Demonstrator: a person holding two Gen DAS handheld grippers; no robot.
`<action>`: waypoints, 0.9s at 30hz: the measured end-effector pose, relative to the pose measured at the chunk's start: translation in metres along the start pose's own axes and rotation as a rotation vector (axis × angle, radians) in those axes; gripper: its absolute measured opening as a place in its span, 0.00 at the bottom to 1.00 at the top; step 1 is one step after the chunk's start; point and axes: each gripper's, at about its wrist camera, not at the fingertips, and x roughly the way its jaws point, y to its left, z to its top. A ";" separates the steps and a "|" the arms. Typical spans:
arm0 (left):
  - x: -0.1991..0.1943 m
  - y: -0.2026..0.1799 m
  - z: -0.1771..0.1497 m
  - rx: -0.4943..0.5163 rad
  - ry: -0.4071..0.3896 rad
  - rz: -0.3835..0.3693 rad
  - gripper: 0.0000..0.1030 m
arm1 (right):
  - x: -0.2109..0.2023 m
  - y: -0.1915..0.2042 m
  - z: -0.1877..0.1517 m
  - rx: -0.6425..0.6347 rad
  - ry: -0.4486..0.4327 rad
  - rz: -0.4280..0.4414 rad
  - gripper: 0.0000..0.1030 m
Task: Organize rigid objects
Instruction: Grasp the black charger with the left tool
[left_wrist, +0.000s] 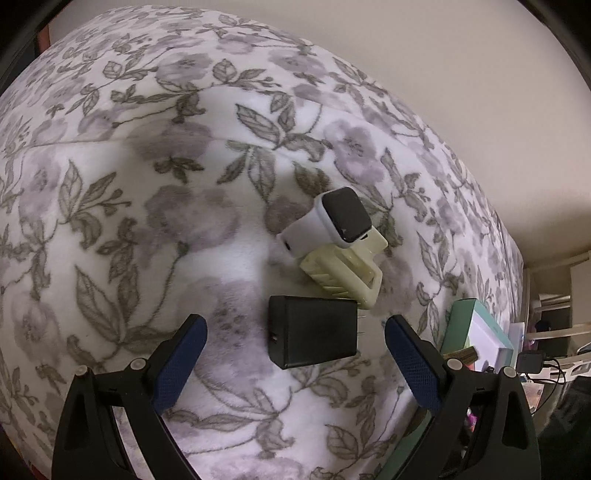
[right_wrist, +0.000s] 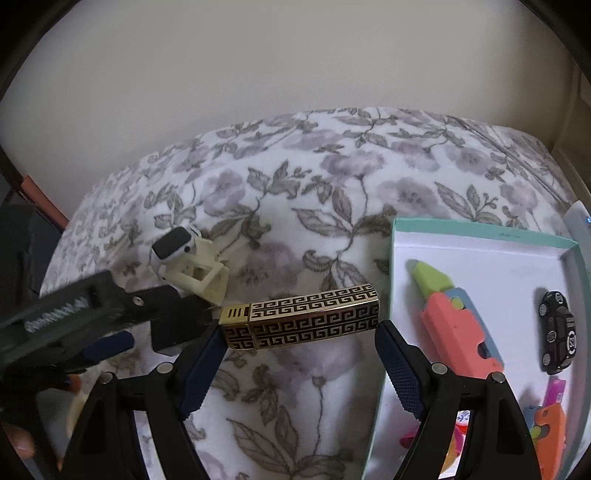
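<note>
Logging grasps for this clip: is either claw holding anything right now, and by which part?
Nothing is held. The left claw stands open around the black charger; the right claw is open near the patterned lighter.

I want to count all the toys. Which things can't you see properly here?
- Turquoise cardboard box, right wrist view: lower toys hidden by the right gripper and picture edge.
- Black plastic charger block, same view: covered by the blurred left gripper.

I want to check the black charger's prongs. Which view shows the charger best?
The left wrist view: the charger lies whole between the open left tool, prongs visible. In the right wrist view that tool hides most of it.
</note>
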 end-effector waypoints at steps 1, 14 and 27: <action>0.001 -0.001 -0.001 0.006 0.002 0.004 0.94 | -0.003 0.000 0.001 -0.010 -0.011 -0.012 0.81; 0.019 -0.010 -0.004 0.034 0.019 0.050 0.71 | -0.013 -0.010 0.002 0.007 -0.032 -0.014 0.81; 0.010 -0.012 -0.004 0.041 0.000 0.036 0.54 | -0.012 -0.014 0.003 0.024 -0.026 -0.009 0.81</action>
